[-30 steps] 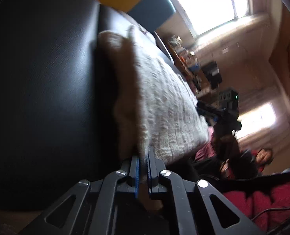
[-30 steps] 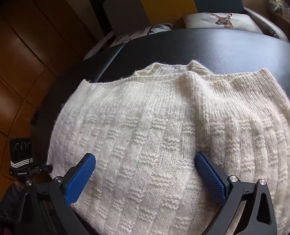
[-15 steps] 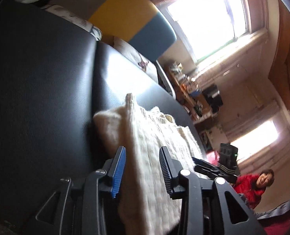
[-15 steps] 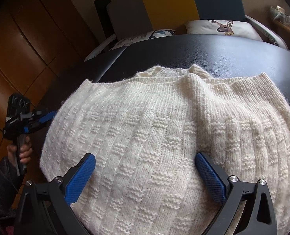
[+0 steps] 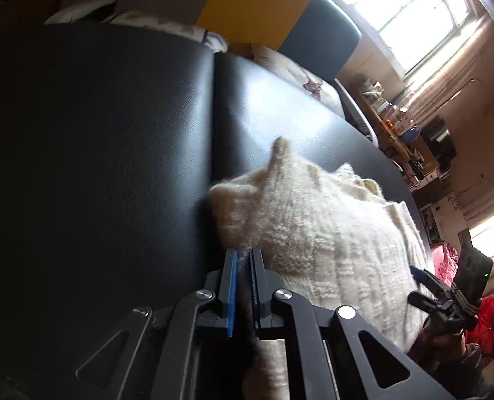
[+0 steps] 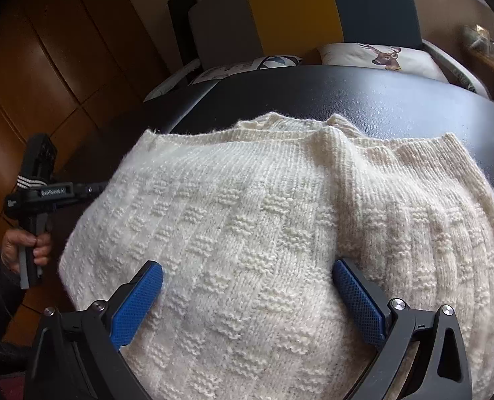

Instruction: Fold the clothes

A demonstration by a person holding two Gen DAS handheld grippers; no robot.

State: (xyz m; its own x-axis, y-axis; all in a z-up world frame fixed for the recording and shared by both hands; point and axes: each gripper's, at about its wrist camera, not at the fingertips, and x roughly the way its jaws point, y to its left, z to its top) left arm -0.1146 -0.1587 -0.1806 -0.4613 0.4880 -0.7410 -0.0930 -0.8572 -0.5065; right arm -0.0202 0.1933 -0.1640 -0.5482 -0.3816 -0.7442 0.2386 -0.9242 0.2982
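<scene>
Cream-white chunky knitted sweater (image 6: 263,233) with a basket-weave pattern lies on the black leatherette padded worktop (image 5: 113,150), bunched into a rounded heap, its ribbed edge (image 6: 313,126) towards the far side.

Left tongs (image 5: 243,266): blue-padded fingers nearly together, clamped on a fuzzy edge of the sweater (image 5: 313,233) at its near left corner. A peak of knit stands up just beyond the clamp. In the right wrist view the same tongs (image 6: 93,188) meet the sweater's left edge, held by the person's hand (image 6: 26,246) on a black pistol-style handle.

Right tongs (image 6: 247,283): spread wide, blue textured pads (image 6: 140,296) resting on or just over the knit on either side of a broad patch of fabric; contact cannot be judged. Nothing clamped. From the left wrist view the right tongs (image 5: 423,283) show at the sweater's far edge, small and partly blurred.

Surroundings: seam (image 5: 213,116) divides the worktop into two cushions. Behind it a grey, yellow and teal panelled backrest (image 6: 297,16) and a white cushion with a deer-head print (image 6: 380,56). Brown wooden panelling (image 6: 46,66) to the left. Bright window (image 5: 413,10) in the left wrist view, a cluttered shelf (image 5: 397,126) below it.
</scene>
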